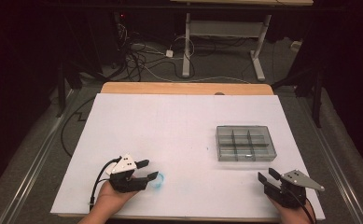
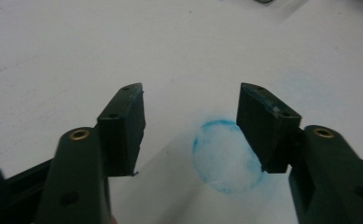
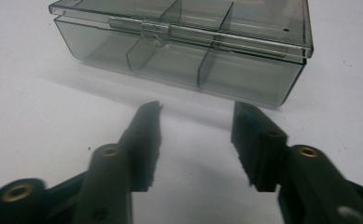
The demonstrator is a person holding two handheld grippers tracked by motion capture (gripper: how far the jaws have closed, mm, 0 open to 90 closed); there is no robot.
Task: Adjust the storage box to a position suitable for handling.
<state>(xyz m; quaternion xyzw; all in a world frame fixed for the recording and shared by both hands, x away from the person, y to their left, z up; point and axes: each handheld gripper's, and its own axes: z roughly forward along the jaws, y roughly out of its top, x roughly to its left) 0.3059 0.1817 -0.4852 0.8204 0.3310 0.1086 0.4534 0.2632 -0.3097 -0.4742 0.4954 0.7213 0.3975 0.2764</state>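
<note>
A clear grey compartment box (image 1: 245,143) with its lid closed lies on the white sheet (image 1: 179,130) at the right. In the right gripper view the box (image 3: 184,46) shows its latch side, just beyond my right gripper (image 3: 195,116), whose jaws are open and empty. That right gripper (image 1: 268,176) sits near the front right corner. At the front left my left gripper (image 1: 150,170) is open with nothing in it. A blue ring mark (image 2: 226,156) on the sheet lies between and just below its jaws, also seen as the blue mark (image 1: 159,181) from above.
The white sheet covers a wooden table (image 1: 184,87). Beyond it stand a desk frame (image 1: 221,42) and tangled cables (image 1: 137,56) on the floor. Dark stands flank the table at both sides.
</note>
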